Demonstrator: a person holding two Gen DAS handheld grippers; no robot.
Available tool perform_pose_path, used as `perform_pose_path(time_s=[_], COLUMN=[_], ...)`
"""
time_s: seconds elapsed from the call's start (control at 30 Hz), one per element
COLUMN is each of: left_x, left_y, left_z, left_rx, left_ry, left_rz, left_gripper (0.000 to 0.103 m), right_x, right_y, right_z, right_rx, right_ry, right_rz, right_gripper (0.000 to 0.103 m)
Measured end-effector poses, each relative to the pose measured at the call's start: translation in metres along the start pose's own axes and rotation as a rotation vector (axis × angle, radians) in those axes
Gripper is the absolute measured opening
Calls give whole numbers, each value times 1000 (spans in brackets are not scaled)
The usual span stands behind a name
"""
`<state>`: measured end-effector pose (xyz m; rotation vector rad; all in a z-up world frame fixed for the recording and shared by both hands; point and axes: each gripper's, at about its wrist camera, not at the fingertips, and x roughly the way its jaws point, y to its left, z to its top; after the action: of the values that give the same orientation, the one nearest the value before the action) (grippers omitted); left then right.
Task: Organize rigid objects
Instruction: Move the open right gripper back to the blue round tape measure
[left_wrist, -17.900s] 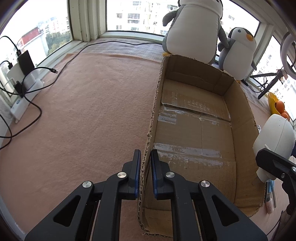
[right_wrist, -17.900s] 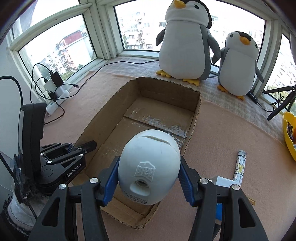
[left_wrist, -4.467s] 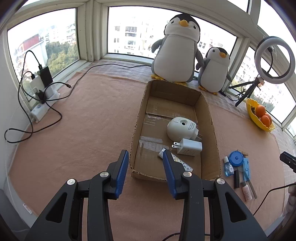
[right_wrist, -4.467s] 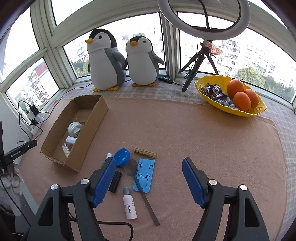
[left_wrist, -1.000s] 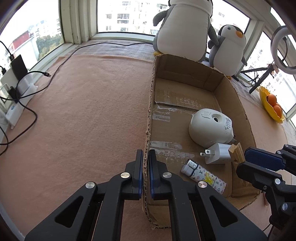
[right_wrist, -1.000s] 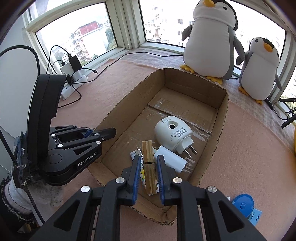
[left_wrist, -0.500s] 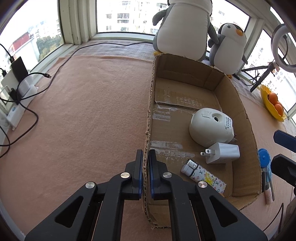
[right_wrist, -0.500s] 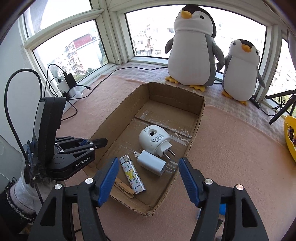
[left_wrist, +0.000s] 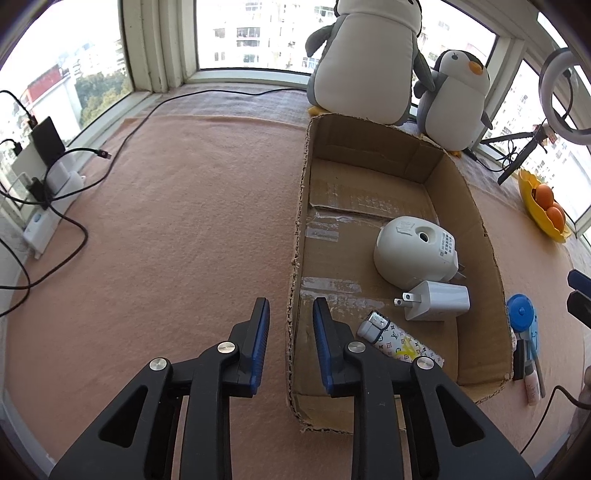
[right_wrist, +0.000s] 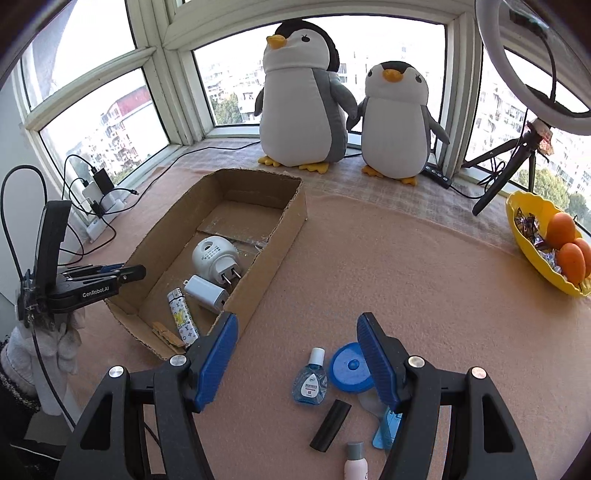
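two grippers: the left gripper (left_wrist: 290, 325) is opening, its jaws straddling the near left wall of the box (left_wrist: 476, 236) without pressing it. the right gripper (right_wrist: 297, 356) gapes wide and empty, right of the box, over a blue bottle (right_wrist: 310, 384) and blue lid (right_wrist: 349, 367).

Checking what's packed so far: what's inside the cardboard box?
Inside the cardboard box: white plug-in device, white charger, patterned lighter, wooden clothespin. The hand-held gripper finger hides the near corner.
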<state>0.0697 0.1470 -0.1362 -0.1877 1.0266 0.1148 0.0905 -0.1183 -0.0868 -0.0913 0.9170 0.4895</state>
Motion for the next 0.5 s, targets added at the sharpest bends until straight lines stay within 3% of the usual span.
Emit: perform_pose_path(time_s=[0.5], left_x=[-26], left_y=[2], left_z=[-6], left_rx=[-26], left_ry=[-36], left_rz=[22], left_gripper=[28], right_x=[17], right_y=[-32], right_z=[-24], right_rx=[-140], right_ry=[179], right_rz=[-24], right_gripper=[66])
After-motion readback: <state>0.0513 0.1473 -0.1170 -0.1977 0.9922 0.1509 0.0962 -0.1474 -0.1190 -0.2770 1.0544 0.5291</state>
